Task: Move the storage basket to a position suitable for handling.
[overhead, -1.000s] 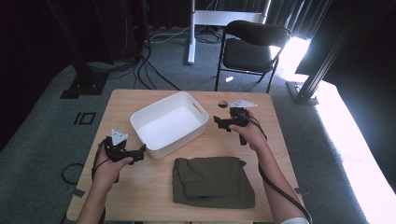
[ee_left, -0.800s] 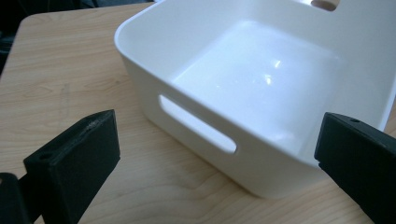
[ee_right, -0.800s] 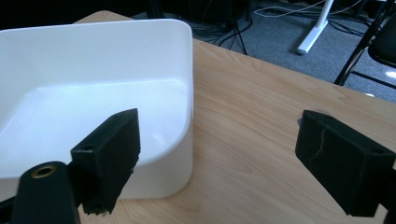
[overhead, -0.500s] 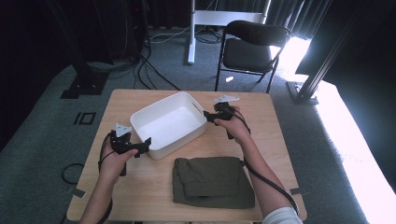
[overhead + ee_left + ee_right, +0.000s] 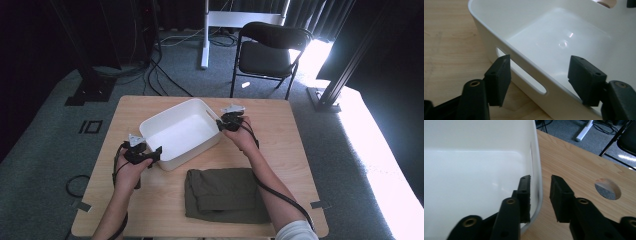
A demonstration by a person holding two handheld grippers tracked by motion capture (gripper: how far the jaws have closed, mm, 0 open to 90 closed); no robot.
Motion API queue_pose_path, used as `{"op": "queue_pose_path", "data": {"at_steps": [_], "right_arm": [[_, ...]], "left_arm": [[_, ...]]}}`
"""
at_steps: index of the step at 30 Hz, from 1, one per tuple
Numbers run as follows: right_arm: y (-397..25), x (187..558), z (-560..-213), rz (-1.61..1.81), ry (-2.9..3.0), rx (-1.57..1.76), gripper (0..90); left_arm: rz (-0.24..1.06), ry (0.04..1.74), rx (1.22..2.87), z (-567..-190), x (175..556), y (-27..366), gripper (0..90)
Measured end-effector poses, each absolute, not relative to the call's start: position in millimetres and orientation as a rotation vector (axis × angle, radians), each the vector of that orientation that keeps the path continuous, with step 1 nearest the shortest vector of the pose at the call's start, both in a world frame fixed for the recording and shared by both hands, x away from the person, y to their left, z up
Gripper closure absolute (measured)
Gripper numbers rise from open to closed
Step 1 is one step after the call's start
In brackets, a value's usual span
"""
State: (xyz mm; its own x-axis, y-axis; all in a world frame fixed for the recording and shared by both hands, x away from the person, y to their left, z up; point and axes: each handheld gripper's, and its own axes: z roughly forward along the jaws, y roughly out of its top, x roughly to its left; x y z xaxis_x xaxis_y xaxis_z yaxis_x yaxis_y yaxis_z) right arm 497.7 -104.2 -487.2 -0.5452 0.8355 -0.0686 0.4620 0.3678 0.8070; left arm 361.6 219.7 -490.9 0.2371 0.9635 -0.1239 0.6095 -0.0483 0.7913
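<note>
Bin (image 5: 181,134), mid-table toward the far edge, empty. Both grippers have closed in since before: left gripper (image 5: 539,80) open astride near-left wall; right gripper (image 5: 540,195) open astride far-right rim. Folded cloth (image 5: 227,194) at near edge.

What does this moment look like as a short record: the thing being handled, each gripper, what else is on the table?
thing: white plastic bin, empty, on the wooden table
left gripper: open, fingers straddling the bin's near wall by its handle slot
right gripper: open, fingers either side of the bin's far wall
also on table: folded olive cloth, beside the bin
beyond table: black folding chair
</note>
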Motion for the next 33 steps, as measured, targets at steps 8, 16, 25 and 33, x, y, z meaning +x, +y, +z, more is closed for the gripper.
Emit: {"op": "queue_pose_path", "data": {"at_steps": [8,16,25,33], "right_arm": [[-100,491,-487,1.043,2.146,1.156,80.2],[-107,486,-486,1.046,2.133,1.198,81.1],[-120,477,-486,1.038,2.114,1.229,80.5],[-134,469,-486,1.032,2.091,1.261,80.1]], "left_arm": [[0.579,1.539,1.713,-489,361,213,45.8],[0.584,1.543,1.698,-489,364,210,51.6],[0.599,1.527,1.708,-489,369,201,55.5],[0.599,1.5,1.725,-488,375,190,58.3]]}}
